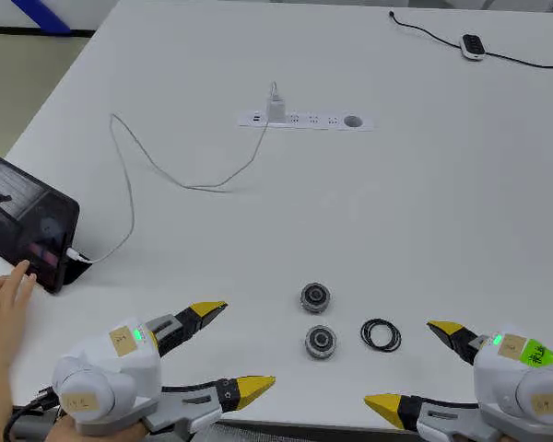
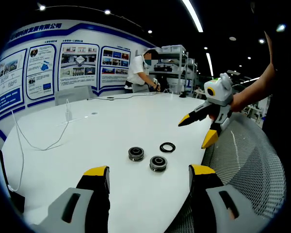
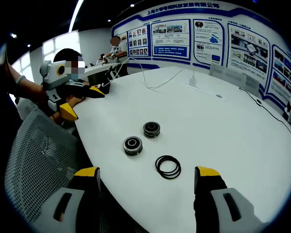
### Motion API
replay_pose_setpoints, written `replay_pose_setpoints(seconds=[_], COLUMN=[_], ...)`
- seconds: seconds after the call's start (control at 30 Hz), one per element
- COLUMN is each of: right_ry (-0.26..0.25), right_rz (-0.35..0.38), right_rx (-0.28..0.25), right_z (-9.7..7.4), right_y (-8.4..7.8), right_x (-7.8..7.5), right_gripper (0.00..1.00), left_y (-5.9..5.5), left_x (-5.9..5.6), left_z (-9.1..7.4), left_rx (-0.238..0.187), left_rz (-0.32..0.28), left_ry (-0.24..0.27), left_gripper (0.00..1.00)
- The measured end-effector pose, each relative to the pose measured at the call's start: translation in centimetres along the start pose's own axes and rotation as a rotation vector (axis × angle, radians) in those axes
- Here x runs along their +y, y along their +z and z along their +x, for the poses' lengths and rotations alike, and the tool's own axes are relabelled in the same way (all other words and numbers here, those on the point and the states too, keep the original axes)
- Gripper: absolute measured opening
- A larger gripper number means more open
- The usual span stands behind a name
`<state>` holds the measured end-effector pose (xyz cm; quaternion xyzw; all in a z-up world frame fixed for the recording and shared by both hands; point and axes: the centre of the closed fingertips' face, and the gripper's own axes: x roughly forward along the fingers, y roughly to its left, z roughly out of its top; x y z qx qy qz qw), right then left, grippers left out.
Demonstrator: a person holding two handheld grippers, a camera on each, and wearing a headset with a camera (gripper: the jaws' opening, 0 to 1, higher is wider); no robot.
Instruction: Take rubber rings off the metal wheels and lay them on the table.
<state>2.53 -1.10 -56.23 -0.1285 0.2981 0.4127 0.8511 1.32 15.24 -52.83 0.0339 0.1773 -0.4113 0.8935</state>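
- The rubber rings (image 1: 381,334) lie flat on the worktop (image 1: 424,212) as a small overlapping pile. They are just ahead of the right gripper (image 1: 405,364), roughly in line with the gap between its jaws.
- The nearer wheel (image 1: 321,341) sits just beside the rings, between the two grippers. The farther wheel (image 1: 315,296) stands apart from it, ahead of the left gripper (image 1: 240,345) and towards its inner side.
- Both grippers hover at the worktop's near edge with jaws spread wide and nothing between them.
- Both wheel rims look dark, but it is too small to tell whether a ring is still seated there.
- If one is, the step likely goes best with the left gripper pinching the nearer wheel by its sides to steady it. One right jaw tip can then catch the rubber at the rim and roll it off, rather than pulling straight.
- The freed ring is best laid beside the pile, clear of the wheels.
- Well beyond the left gripper lie a power strip (image 1: 306,120) and its cable (image 1: 129,184).
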Motion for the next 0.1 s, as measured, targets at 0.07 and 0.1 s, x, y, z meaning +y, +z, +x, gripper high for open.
replay_pose_setpoints(seconds=[0.07,0.1], right_ry=[0.0,-0.001], right_rz=[0.0,0.0], right_rx=[-0.001,-0.001], right_z=[-0.01,-0.01], right_y=[0.01,0.01], right_x=[0.03,0.03], right_gripper=[0.8,0.8], left_y=[-0.03,-0.1], left_x=[-0.04,0.05], left_z=[-0.06,-0.1], left_rx=[0.002,0.001], left_rz=[-0.002,-0.002], left_ry=[0.001,0.002], left_gripper=[0.68,0.68])
